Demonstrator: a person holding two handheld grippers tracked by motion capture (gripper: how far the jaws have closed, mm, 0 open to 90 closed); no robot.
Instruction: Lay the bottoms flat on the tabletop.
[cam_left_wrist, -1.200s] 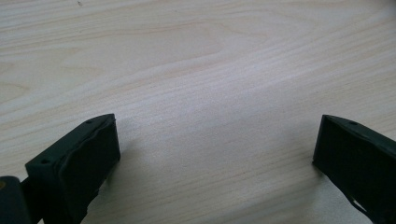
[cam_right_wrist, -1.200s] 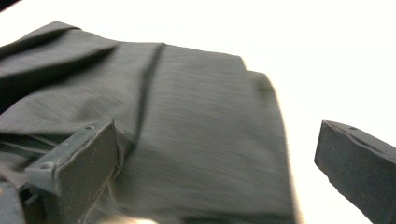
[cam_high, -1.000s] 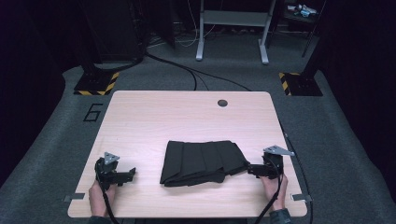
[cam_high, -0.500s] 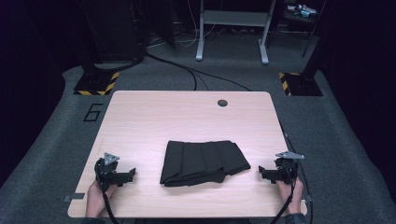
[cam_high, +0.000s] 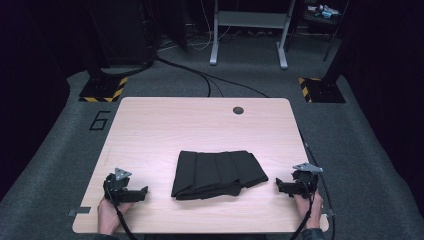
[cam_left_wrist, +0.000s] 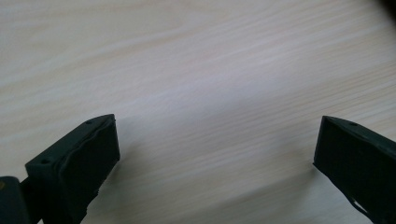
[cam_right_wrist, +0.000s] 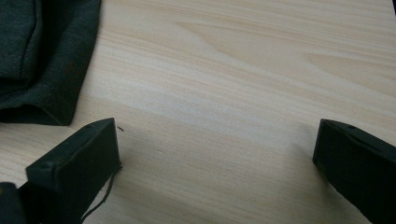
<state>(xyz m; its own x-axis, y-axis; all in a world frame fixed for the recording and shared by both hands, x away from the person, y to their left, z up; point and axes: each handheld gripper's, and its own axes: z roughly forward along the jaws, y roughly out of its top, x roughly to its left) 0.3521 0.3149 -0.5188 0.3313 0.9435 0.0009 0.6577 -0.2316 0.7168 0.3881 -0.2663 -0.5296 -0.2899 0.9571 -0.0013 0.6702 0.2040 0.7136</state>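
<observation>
folded black cloth (cam_high: 218, 173) lies mid-front on table (cam_high: 200, 120); left hand-held gripper (cam_high: 141, 192) and right hand-held gripper (cam_high: 281, 185) rest released, empty, either side, apart from it; folding probably finished; next move: none, or regrasp an edge.

Black cloth (cam_right_wrist: 42, 56) cut off at right gripper view's edge.

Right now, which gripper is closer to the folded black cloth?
The right gripper: it sits just off the folded black cloth, while the left gripper is farther away.
</observation>
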